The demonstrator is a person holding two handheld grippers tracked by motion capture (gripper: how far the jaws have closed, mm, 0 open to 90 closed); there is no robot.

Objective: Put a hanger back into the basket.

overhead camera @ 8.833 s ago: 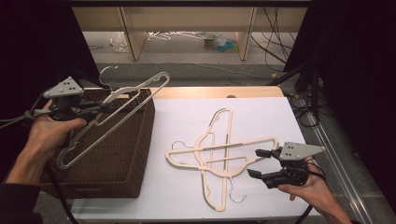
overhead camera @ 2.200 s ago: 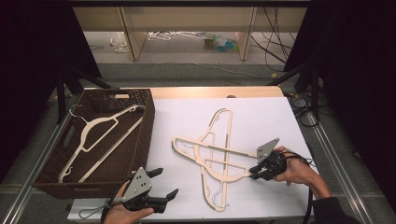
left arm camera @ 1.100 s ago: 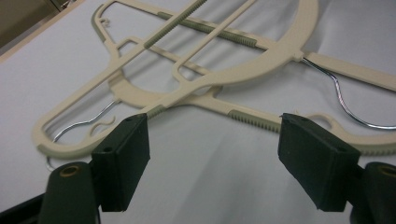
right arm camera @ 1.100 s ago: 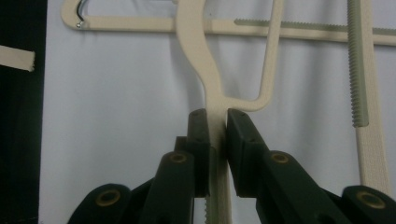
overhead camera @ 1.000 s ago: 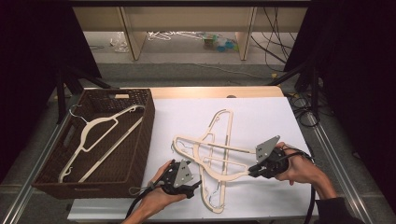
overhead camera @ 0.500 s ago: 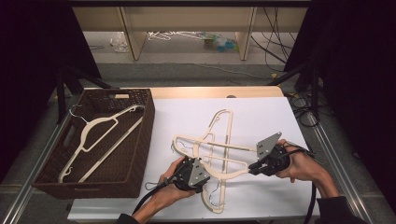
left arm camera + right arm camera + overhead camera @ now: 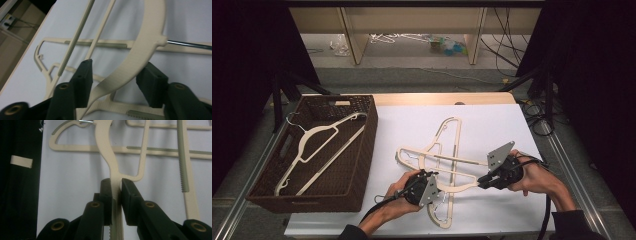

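While right tongs (image 7: 116, 186) pinch a cream hanger (image 7: 106, 147) arm on the white surface (image 7: 492, 120), left tongs (image 7: 117, 73) spread, straddling its curved shoulder.

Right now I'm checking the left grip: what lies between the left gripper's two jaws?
The curved shoulder of a cream hanger passes between the open jaws of the left gripper, as the left gripper view shows.

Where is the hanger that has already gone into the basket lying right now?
In the high view, the hanger lies diagonally inside the brown wicker basket at the table's left, its hook toward the far-left corner.
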